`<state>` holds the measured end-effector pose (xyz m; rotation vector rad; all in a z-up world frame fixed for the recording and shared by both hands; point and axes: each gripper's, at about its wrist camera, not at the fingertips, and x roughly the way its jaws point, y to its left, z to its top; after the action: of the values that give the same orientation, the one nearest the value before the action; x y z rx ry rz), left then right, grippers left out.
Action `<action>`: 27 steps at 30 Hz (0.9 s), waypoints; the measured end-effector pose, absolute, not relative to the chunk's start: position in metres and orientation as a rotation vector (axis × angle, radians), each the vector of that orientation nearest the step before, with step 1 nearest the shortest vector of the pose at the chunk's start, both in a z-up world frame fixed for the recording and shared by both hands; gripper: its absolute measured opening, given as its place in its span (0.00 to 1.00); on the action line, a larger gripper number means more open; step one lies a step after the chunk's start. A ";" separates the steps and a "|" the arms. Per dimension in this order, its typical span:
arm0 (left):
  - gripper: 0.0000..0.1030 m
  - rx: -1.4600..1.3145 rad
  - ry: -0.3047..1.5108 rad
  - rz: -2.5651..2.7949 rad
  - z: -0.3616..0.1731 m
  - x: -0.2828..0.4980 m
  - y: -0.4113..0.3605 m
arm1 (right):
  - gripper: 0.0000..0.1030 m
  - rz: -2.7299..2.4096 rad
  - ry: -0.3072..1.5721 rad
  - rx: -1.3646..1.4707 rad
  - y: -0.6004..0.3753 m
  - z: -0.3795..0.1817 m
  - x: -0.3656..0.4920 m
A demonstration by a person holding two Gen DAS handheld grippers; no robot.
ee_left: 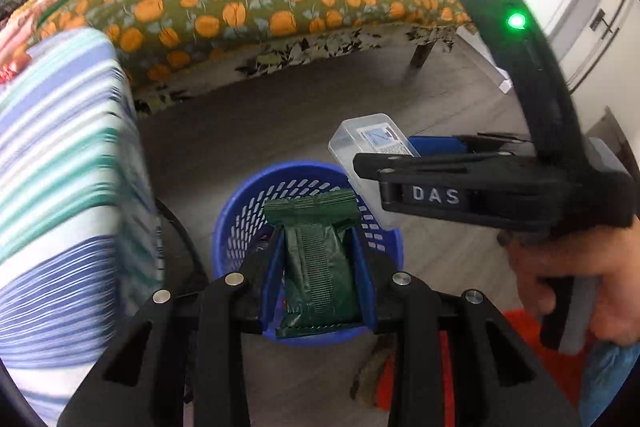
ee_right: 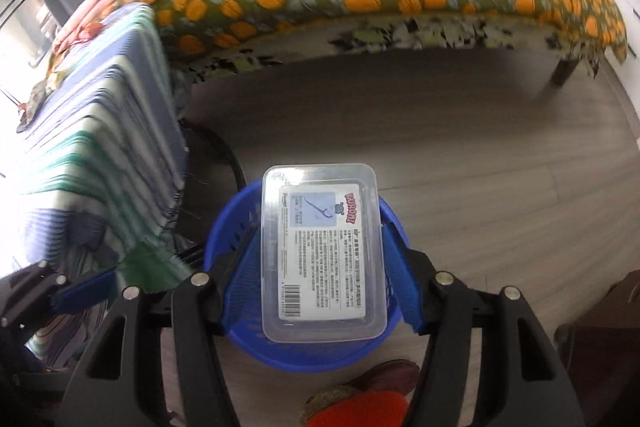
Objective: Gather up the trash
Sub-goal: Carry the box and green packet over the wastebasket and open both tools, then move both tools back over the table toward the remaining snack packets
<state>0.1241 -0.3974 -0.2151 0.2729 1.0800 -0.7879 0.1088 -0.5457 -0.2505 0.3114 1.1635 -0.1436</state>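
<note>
Left wrist view is showing the left gripper (ee_left: 318, 251) clamping a dark green wrapper (ee_left: 316, 267) between its blue fingers (ee_left: 366, 283), with the blue basket (ee_left: 240, 227) lying directly beyond and below the fingertips. The wrapper's long axis is running along the fingers, pointing at the basket's mouth. The right gripper (ee_left: 360, 163) is reaching in from the right side of this view, holding a clear plastic box (ee_left: 360, 139) at the basket's far right rim.

In the right wrist view, that box (ee_right: 320, 251) is sitting squeezed between the right gripper's (ee_right: 320, 255) fingers, its long axis also in line with them, and the basket (ee_right: 296, 351) is appearing straight underneath it. Both pieces are hanging over the opening; by appearance neither is clearly nearer, so either release should likely drop its piece in.
</note>
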 end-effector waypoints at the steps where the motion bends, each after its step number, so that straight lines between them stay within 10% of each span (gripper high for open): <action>1: 0.32 0.272 1.086 -0.780 -0.221 0.127 -0.402 | 0.58 -0.145 1.170 0.321 -0.549 -0.255 0.110; 9: 0.35 0.278 1.123 -0.751 -0.259 0.145 -0.422 | 0.58 -0.134 1.198 0.422 -0.573 -0.278 0.125; 13: 0.69 0.279 1.129 -0.738 -0.268 0.149 -0.425 | 0.66 -0.143 1.191 0.477 -0.581 -0.280 0.126; 27: 0.82 0.194 0.991 -0.753 -0.177 0.105 -0.339 | 0.66 -0.257 0.917 0.380 -0.571 -0.210 0.102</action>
<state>0.1051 -0.3390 -0.1766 0.1938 0.9912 -0.7532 0.1022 -0.5712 -0.2101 0.3801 0.9168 -0.2572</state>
